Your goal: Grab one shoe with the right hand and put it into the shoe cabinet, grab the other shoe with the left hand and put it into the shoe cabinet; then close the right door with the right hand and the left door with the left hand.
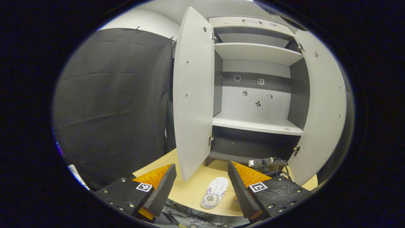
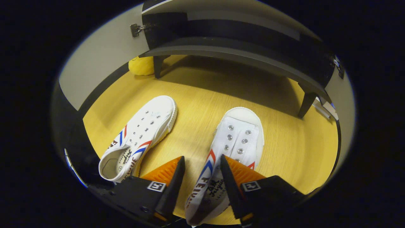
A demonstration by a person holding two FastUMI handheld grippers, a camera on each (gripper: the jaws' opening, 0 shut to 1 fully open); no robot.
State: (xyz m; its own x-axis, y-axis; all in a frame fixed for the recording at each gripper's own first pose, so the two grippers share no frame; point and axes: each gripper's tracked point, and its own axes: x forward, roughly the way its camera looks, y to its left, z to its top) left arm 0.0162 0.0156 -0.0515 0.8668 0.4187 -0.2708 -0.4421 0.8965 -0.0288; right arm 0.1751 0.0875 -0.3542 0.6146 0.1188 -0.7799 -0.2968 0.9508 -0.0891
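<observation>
R gripper [image 2: 200, 177] straddles right shoe's [image 2: 235, 139] heel side wall, fingers spread, not clamped. L gripper [image 1: 202, 186] spread wide, other shoe [image 1: 215, 196] lies between its tips, farther off.

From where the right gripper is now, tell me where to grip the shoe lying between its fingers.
Grip the right-hand shoe at its heel-end collar, one finger against each side wall, coming from above and behind the heel. It lies flat on the table, toe toward the cabinet, and its sides look narrow enough to fit the open right gripper. The other shoe lies apart.
</observation>
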